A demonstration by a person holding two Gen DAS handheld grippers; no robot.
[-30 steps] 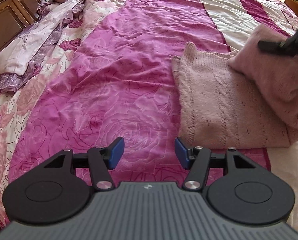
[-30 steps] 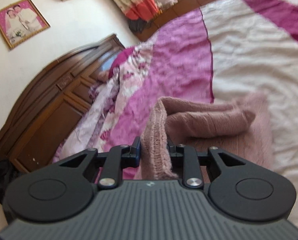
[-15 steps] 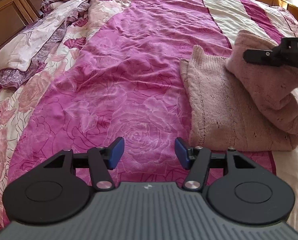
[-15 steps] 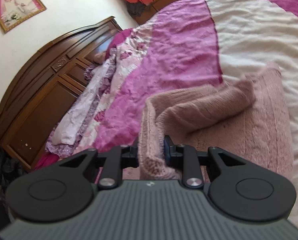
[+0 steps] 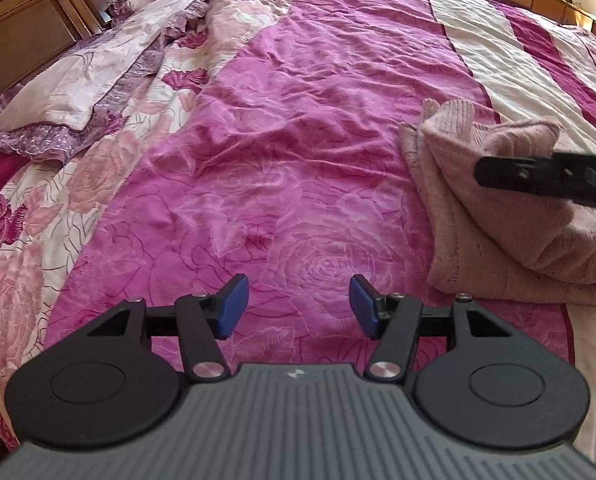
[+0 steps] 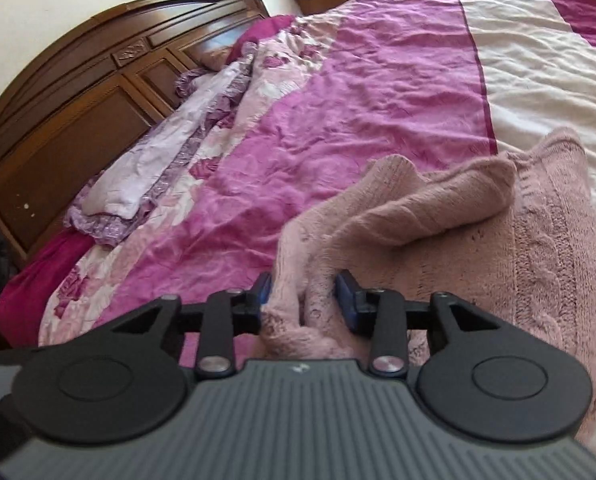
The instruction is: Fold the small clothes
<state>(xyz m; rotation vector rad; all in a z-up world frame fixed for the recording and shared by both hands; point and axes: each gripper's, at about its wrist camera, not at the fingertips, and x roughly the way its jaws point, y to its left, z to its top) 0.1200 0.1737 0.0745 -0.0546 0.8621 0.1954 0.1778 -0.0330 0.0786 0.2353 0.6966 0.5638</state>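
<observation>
Pink knit sweater (image 6: 477, 248), partly folded, is spread near the bedspread's (image 5: 298, 140) right edge. One bunched fold is clamped by the right gripper (image 6: 303, 300). The left gripper (image 5: 298, 306) is held apart, nothing gripped.

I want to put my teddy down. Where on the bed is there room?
The pink bedspread lies bare between the rumpled lilac quilt and the pink sweater. The sweater side is crowded: the right gripper is there.

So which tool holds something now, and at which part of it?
The right tool grips the pink knitted sweater at a bunched, folded-over edge. The left tool is open and holds nothing.
</observation>
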